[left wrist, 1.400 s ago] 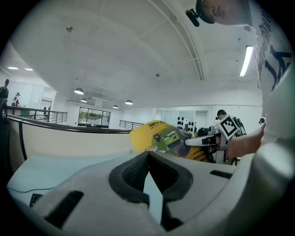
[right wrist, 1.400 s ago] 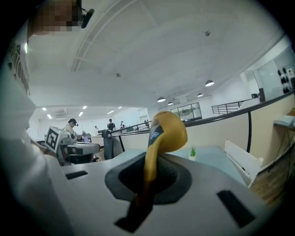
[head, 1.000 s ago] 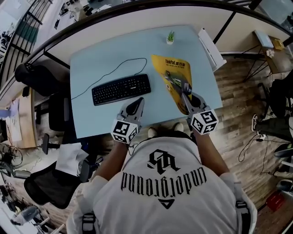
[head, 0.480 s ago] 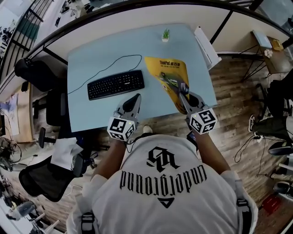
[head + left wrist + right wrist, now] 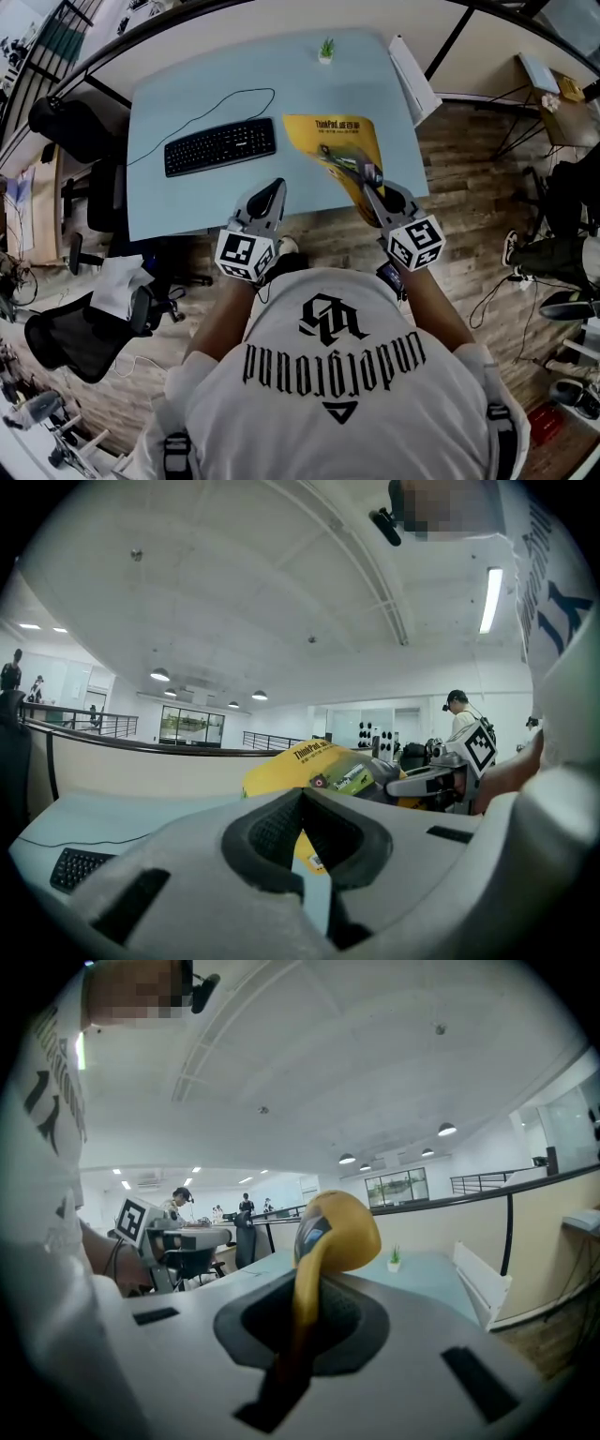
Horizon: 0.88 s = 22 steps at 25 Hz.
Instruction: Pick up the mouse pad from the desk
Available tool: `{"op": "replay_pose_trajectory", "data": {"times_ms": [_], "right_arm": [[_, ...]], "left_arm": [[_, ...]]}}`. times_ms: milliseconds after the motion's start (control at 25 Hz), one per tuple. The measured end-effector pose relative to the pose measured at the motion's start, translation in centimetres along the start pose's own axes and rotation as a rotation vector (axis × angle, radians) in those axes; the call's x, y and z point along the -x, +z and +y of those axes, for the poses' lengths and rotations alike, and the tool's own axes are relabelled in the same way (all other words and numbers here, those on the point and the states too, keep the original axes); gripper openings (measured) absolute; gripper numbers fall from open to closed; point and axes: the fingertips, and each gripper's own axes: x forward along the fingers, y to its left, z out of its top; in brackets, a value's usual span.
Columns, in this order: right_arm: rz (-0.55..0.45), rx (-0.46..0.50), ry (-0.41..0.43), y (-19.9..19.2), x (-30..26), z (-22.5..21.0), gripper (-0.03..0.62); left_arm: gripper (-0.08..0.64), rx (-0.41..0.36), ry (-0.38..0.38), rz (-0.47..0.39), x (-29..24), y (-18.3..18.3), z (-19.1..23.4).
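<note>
Mouse pad (image 5: 330, 141) pinched in right hand-held gripper (image 5: 367, 174) (left hand-held gripper (image 5: 277, 187) closed, empty).

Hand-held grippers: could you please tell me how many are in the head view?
2. The left hand-held gripper is shut and empty near the front edge of the desk; the right hand-held gripper is shut on the near edge of the yellow mouse pad. None seems hidden.

One mouse pad (image 5: 337, 150), one keyboard (image 5: 220, 145), one potted plant (image 5: 325, 49), two tongs, left tongs (image 5: 275, 187), right tongs (image 5: 367, 173)
</note>
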Motion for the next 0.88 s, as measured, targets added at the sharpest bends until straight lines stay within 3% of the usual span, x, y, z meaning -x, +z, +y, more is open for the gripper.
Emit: {"op": "replay_pose_trajectory", "data": {"times_ms": [560, 880], "right_arm": [[-0.024, 0.009, 0.003, -3.1, 11.3, 0.1, 0.023], [-0.066, 0.029, 0.009, -3.0, 16.1, 1.7, 0.023]], "left_arm": [[0.008, -0.007, -0.024, -0.003, 1.8, -1.9, -10.7], [0.008, 0.013, -0.026, -0.033, 4.4, -2.1, -14.4]]}}
